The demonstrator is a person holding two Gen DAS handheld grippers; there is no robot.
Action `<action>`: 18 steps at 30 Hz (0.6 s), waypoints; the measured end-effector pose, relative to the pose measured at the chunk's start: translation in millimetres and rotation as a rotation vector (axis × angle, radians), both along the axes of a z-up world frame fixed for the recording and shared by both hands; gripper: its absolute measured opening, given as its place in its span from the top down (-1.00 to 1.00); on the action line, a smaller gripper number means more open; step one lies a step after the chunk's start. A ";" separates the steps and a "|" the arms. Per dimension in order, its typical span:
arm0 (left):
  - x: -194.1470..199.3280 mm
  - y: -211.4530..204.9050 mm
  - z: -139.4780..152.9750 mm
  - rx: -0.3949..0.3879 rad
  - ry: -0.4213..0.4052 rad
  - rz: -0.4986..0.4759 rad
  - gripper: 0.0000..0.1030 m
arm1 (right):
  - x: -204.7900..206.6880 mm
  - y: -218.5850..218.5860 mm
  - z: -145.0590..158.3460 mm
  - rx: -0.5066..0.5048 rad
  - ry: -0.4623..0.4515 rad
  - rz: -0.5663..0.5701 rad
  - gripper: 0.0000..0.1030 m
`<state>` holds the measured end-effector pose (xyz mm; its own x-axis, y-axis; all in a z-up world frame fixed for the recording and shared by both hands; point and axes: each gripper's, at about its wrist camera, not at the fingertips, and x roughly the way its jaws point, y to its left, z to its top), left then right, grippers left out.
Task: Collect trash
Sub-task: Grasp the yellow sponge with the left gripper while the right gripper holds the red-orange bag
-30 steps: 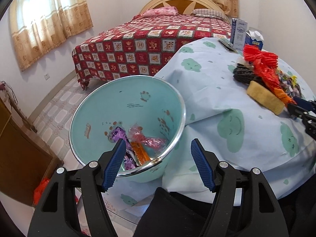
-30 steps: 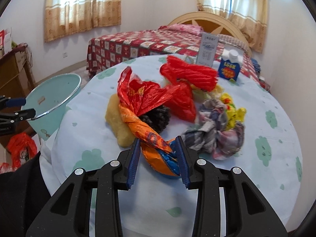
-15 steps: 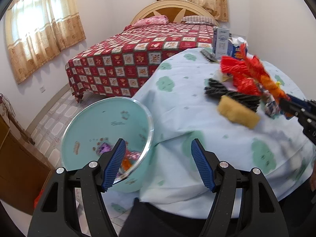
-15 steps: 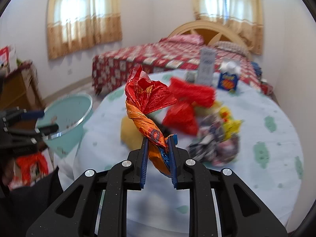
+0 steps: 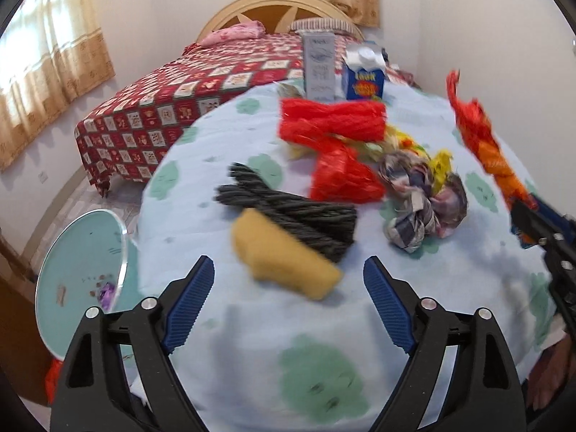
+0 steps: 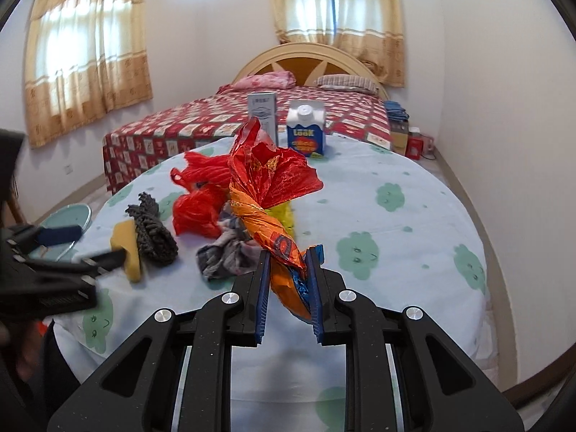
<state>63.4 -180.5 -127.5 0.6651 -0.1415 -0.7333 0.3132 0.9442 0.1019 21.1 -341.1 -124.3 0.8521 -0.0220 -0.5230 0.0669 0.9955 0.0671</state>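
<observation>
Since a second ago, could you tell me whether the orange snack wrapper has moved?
Yes. The orange snack wrapper has risen off the tablecloth, clamped in the right claw.

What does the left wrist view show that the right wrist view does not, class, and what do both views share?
Only the left wrist view shows the inside of the teal bin with a purple wrapper at its bottom, and the left gripper from behind, jaws open and just widened, nothing between them.

Only the right wrist view shows the right gripper shut on the orange and red wrapper, and boxes on the floor by the far wall.

Both show the yellow sponge, dark knitted piece, red plastic bag, blue carton and the bed.
</observation>
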 end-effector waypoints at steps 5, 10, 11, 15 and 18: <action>8.8 3.6 -12.4 0.070 0.016 0.035 -0.63 | -4.5 -3.3 1.0 0.024 -0.023 0.016 0.60; 6.7 42.4 -4.5 0.126 -0.022 0.072 -0.64 | -6.4 -0.6 -1.4 0.036 -0.026 0.031 0.60; 6.5 50.8 -3.0 0.145 -0.033 0.089 -0.64 | -6.3 0.4 -1.2 0.037 -0.026 0.033 0.60; 2.6 75.4 8.7 0.125 -0.047 0.115 -0.64 | -6.2 4.6 -1.0 0.032 -0.026 0.040 0.60; 3.0 73.3 13.9 0.067 -0.038 0.104 -0.64 | -5.7 7.8 -2.1 0.026 -0.024 0.045 0.60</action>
